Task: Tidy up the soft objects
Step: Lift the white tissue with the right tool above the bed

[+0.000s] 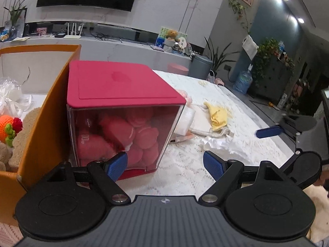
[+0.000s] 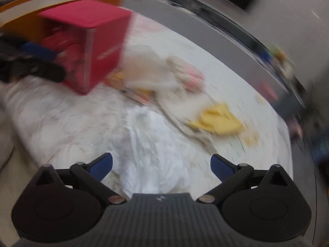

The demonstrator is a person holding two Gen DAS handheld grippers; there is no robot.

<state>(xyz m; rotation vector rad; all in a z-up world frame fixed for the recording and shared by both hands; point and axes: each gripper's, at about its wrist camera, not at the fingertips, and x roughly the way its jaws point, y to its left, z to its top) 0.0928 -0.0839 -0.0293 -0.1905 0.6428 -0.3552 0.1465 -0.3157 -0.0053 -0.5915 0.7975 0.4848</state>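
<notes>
Left gripper [image 1: 165, 164] wide apart, blue pads clear of everything, nothing between them, hovering low over the lace-covered table [image 1: 185, 177]. Directly ahead of its left finger, a clear box with a red lid [image 1: 121, 84], shut, packed with red soft pieces [image 1: 123, 135] visible through the wall. Touching that box on its left, an orange cardboard box [image 1: 41, 123], open-topped, holding a tan plush [image 1: 22, 131] and an orange knitted toy [image 1: 7, 126] with red and green bits. Right of the clear box, on the table: a yellow cloth [image 1: 217, 115] lying on a cream fabric pouch [image 1: 200, 121], and nearer, a crumpled white cloth [image 1: 222, 146]. Right gripper [image 2: 161, 165] also spread wide, empty, pointing steeply down above the white cloth; its view heavily blurred. Something pink and cream [image 2: 190, 77] beyond the pouch, too smeared to identify.
</notes>
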